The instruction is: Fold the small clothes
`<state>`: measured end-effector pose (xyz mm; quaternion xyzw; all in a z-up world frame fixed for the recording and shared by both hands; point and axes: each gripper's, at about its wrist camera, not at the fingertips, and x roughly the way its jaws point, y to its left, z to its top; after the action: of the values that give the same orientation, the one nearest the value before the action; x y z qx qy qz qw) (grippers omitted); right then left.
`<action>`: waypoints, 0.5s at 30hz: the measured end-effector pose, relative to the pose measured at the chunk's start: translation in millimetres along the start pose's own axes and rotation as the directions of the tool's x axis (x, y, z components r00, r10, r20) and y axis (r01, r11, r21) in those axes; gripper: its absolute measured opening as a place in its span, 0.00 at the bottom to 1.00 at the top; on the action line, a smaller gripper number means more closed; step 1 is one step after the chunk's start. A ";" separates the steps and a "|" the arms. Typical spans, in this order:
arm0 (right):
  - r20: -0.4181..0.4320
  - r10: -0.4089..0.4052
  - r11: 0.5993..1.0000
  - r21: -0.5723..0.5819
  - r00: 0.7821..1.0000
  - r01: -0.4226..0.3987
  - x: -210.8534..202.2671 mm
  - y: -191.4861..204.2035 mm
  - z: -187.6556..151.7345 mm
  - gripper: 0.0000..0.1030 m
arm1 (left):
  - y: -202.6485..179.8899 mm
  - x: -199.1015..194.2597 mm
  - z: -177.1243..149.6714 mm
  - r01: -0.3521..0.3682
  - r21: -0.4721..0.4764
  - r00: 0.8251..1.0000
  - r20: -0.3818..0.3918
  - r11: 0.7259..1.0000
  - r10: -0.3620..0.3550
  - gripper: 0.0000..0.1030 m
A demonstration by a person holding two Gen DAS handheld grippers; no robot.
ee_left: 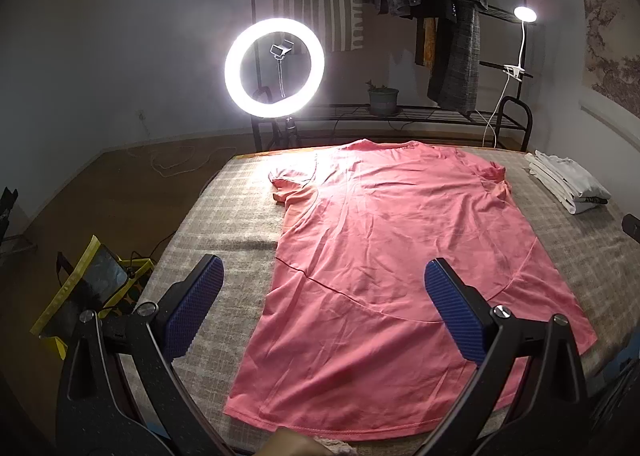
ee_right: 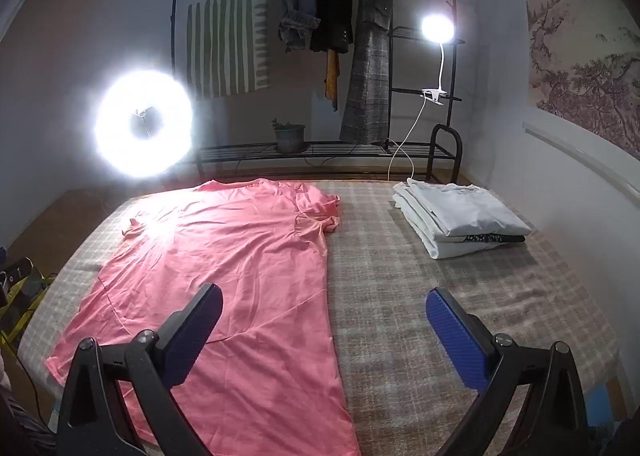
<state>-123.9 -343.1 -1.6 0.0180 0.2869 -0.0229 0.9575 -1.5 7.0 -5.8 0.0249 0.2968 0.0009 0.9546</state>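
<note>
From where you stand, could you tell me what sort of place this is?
Probably a room at home set up for filming: a garment rack hung with coats, a lit ring light, and a pink T-shirt spread on a checked tablecloth.

Ring light [ee_left: 274, 70] before coat rack [ee_right: 420, 56]

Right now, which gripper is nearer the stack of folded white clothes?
Right. The right gripper hovers open over the shirt's right edge, with the white stack ahead and to its right. The left gripper hovers open over the pink shirt, with the stack at the far right.
</note>
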 end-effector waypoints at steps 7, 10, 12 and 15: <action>-0.001 -0.001 1.000 -0.001 1.000 0.001 0.6 -0.7 0.0 1.00 | 2.9 0.2 0.7 0.002 -0.003 1.000 0.000 1.000 -0.002 0.99; 0.002 -0.007 1.000 -0.001 1.000 0.007 0.0 -0.4 0.5 1.00 | 2.1 0.1 0.2 0.002 -0.002 1.000 0.001 1.000 -0.002 0.99; 0.002 -0.008 1.000 0.000 1.000 0.008 0.2 -1.4 0.6 1.00 | 2.3 0.1 0.3 0.002 -0.002 1.000 0.001 1.000 -0.002 0.99; 0.003 -0.008 1.000 0.000 1.000 0.008 0.2 -2.0 0.6 1.00 | 2.8 0.2 0.3 0.003 -0.001 1.000 0.000 1.000 -0.003 0.99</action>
<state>-123.5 -345.1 -1.3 0.0166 0.2856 -0.0268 0.9578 -1.2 9.8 -5.5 0.0238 0.2969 -0.0004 0.9546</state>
